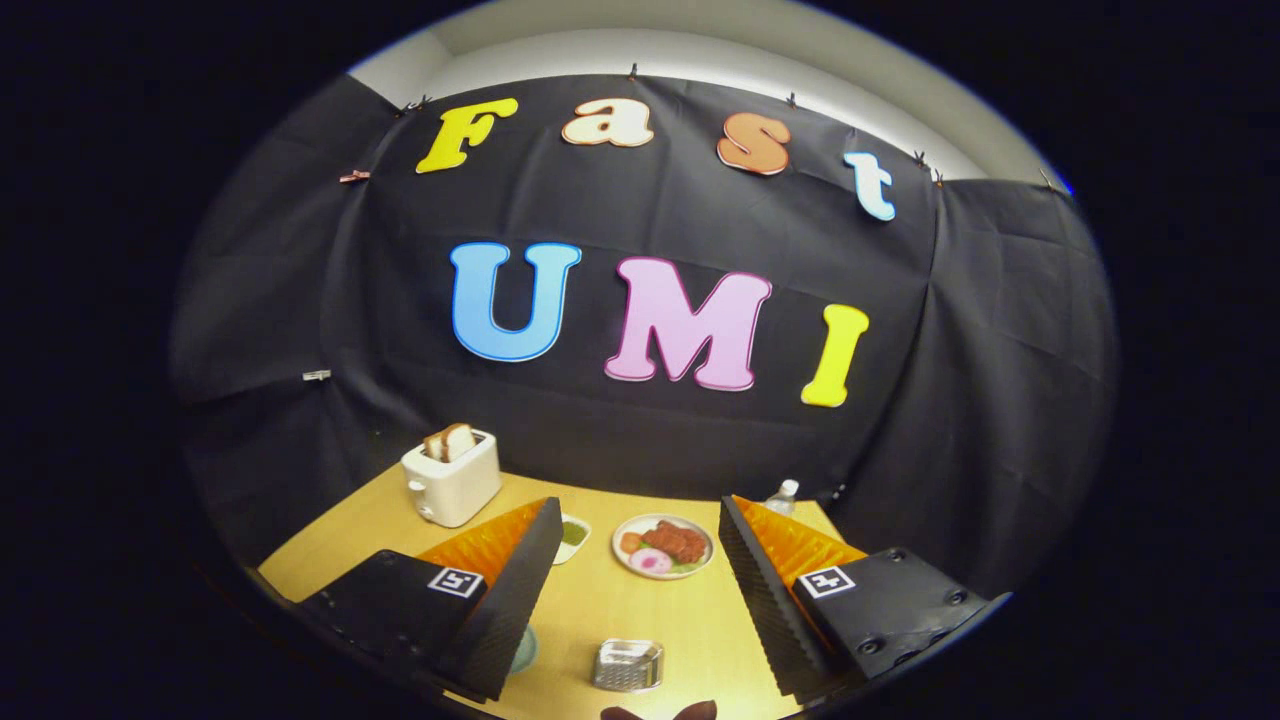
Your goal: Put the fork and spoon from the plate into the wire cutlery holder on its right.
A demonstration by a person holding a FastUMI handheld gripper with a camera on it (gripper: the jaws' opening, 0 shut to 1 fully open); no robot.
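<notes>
black cloth wall [640,200] — wooden table [600,610]

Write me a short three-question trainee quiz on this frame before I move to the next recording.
1. True or false: the tongs are shut on a fork.
2. What sticks up from the white toaster? A) sliced bread B) a spoon C) a bottle
3. Fill in: the small wire cutlery holder lies on the wooden table ____ the fingers.

Key: 1 false, they are open and empty. 2 A. 3 between. The round plate of food sits beyond it.
</notes>
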